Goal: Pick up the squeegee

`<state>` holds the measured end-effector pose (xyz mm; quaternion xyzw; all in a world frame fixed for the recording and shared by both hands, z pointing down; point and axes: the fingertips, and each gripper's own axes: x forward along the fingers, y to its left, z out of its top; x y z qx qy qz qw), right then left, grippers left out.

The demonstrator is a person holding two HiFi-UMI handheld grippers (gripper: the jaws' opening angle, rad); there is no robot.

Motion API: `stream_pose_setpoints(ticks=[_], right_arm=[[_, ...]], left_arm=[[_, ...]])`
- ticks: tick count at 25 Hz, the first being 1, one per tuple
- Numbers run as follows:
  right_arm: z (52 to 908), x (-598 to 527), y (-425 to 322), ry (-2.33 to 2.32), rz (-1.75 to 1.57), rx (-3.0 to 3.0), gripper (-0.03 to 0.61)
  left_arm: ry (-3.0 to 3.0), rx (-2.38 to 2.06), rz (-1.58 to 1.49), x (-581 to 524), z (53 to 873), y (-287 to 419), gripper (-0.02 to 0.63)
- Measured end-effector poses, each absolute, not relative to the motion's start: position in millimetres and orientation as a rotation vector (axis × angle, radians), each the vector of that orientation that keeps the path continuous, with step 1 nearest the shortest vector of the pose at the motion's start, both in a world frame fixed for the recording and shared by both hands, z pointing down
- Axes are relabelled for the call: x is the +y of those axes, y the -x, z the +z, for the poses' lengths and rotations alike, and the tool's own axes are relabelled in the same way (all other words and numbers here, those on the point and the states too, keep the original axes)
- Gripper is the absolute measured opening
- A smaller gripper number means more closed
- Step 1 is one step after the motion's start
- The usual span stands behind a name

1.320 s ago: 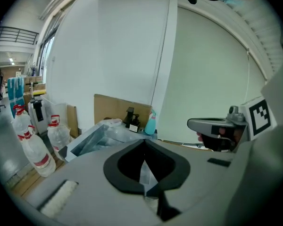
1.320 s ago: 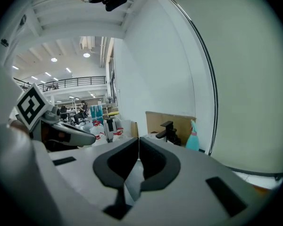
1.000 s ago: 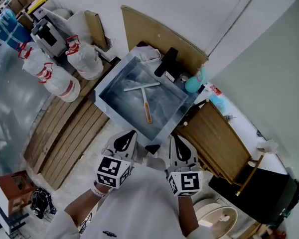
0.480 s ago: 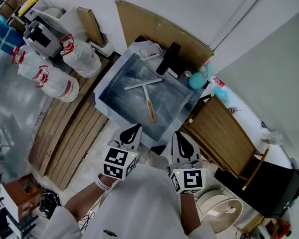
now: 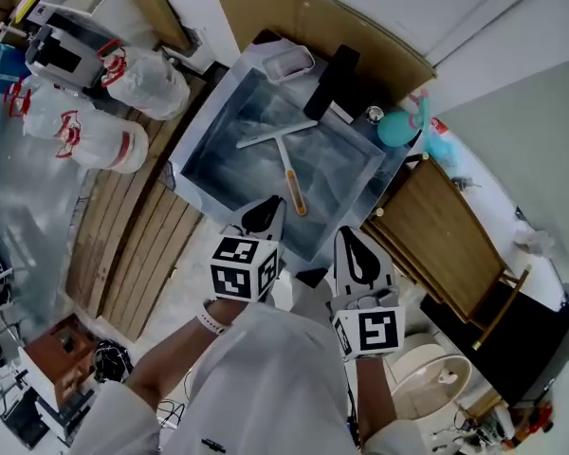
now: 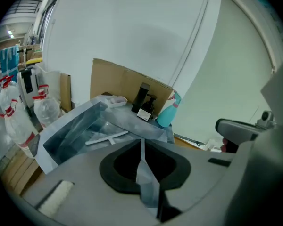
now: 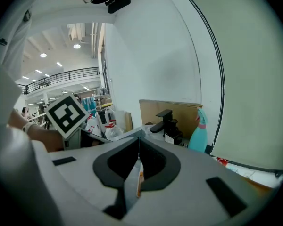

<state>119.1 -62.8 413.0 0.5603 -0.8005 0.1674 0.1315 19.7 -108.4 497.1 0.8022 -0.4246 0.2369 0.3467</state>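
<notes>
Orange squeegee handle (image 7: 138,182) mostly hidden behind closed right hand-held gripper (image 7: 138,142).

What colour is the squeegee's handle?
Orange at the grip, pale toward the blade. The squeegee shows best in the head view.

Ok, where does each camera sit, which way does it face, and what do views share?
Head view: on the person's head, looking steeply down at the squeegee in the sink; both forearms, left gripper and right gripper show.
Left gripper view: on the left gripper, looking along its shut jaws over the sink toward the spray bottle.
Right gripper view: on the right gripper, along its shut jaws toward the black tap; the left gripper's marker cube shows.
Shared: all three show the spray bottle.
</notes>
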Motion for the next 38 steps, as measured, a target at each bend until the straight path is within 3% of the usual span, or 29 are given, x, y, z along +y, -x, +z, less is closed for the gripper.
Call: stream_pose_setpoints(ticks=[5,15,38], right_arm=[[434,-84,-115,-1.616,0.534,-2.312,0.006],[467,-114,-100,-1.540,0.600,-2.324,0.006],[511,-129,-119,-1.603,0.680,-2.283,0.006]], left_arm=[[-1.992,-1.119,0.606,-140,533,-19,0.011],[-1.784,-1.165,0.656,-188,621,-15,0.120],[-1.591,-1.355,0.806,-230,733,-24,0.140]])
